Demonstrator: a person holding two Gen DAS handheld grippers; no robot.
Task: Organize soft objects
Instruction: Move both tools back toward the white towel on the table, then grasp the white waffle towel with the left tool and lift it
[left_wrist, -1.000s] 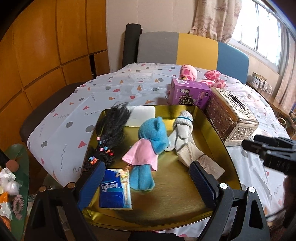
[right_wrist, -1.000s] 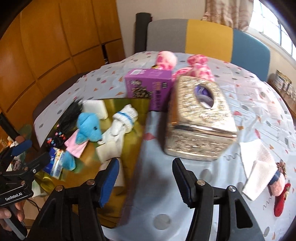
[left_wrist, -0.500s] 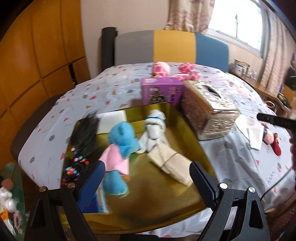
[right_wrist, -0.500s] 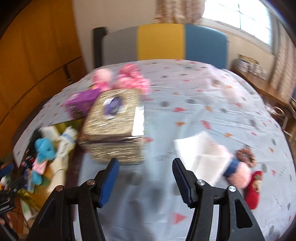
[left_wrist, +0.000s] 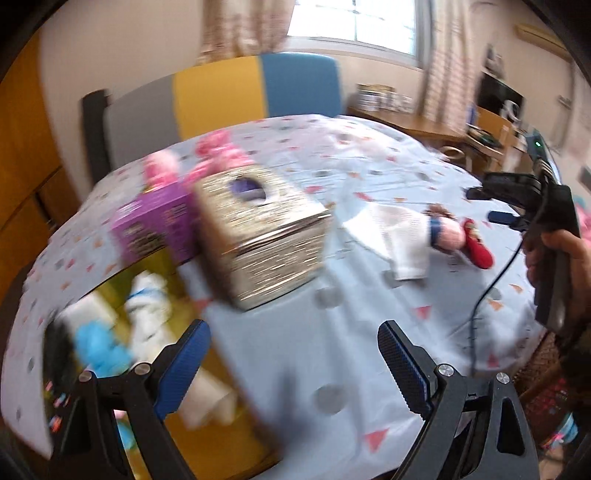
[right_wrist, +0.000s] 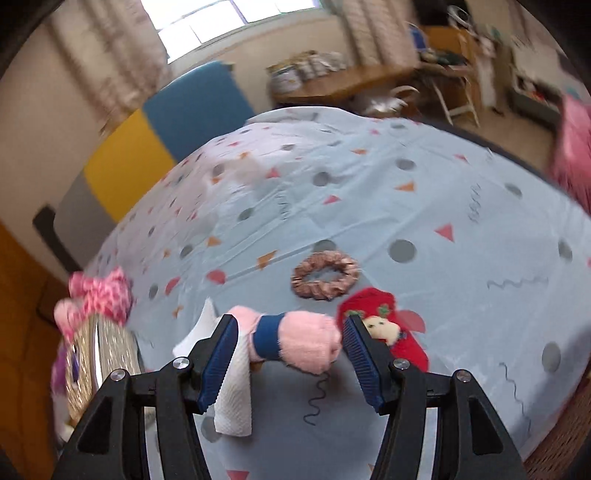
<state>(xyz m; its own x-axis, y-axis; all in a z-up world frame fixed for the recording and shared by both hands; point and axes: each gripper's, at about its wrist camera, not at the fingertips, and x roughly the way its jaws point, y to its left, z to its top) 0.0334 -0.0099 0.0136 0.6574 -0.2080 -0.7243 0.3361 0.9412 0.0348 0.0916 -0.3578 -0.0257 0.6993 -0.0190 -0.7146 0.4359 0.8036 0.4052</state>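
Motion blur and frame edges hide much of the scene.

In the left wrist view the gold tray (left_wrist: 122, 273) smears badly; its lower part runs behind the left gripper (left_wrist: 291, 363) and its contents, a blue plush toy (left_wrist: 99, 347) and a white sock (left_wrist: 147, 299), lose all detail. The purple box (left_wrist: 155, 225) print is unreadable. A hand (left_wrist: 561, 266) is cut by the right edge. In the right wrist view the tissue box (right_wrist: 96, 365) is blurred and cut off behind the right gripper (right_wrist: 288, 354), whose pad partly covers the red sock (right_wrist: 388, 332). The white cloth (right_wrist: 232, 387) also runs behind a finger, and a pink thing (right_wrist: 574, 147) at the right edge cannot be identified.
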